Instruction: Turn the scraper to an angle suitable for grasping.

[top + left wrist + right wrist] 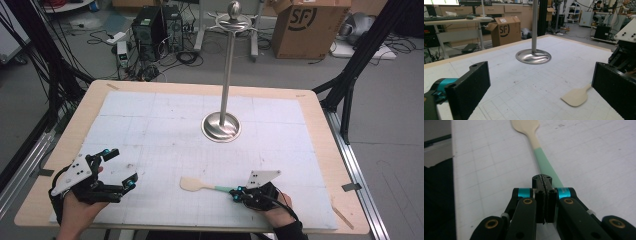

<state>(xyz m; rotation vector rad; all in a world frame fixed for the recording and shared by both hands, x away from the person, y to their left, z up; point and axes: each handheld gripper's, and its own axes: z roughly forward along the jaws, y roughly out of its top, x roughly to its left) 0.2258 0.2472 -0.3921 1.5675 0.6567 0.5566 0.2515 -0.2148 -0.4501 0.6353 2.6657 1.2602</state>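
Right gripper at the spatula handle, left gripper waiting open.

The spatula (200, 185) lies flat on the white gridded mat (165, 120) near the table's near edge, blade pointing left, green handle pointing right. The right gripper (235, 193) sits at that handle end with its jaws pressed together; the handle runs beside and under them, so a grip cannot be told. The left gripper (121, 169), near left, stands wide apart holding nothing. A metal stand (221, 125) rises farther back.

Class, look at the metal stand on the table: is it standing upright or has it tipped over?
Upright. The metal stand rests flat on its round base on the white mat, and its pole rises straight to the knob at the top.
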